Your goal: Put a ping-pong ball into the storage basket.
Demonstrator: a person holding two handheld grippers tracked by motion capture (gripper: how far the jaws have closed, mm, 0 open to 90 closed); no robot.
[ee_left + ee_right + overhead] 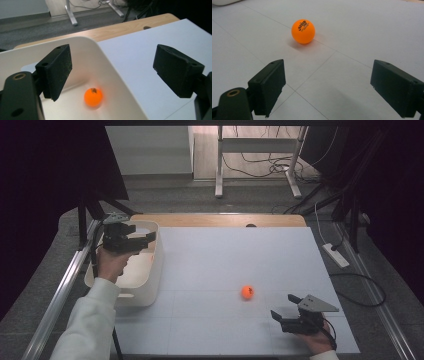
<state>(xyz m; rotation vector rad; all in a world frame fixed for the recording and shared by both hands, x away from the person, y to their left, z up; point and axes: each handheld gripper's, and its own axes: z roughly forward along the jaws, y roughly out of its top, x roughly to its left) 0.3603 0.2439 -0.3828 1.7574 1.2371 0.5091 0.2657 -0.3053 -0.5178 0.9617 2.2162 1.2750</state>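
A white bin (156, 270) stands at the table's left side. My left gripper (145, 239) hovers over it, open, nothing between its pads. In the left gripper view an orange ball (93, 97) lies loose on the floor of the bin (105, 62), below the left gripper (112, 65). A second orange ball (247, 292) rests on the white mat right of centre. My right gripper (282, 306) is low near the front right corner, open and empty, pointing towards that ball (303, 31), which lies well ahead of the right gripper (328, 82).
A white mat (235, 255) covers the table, with a wooden strip (220, 220) along the far edge. A metal rail (60, 295) runs down the left side. Beyond the table are desk legs and cables on the floor.
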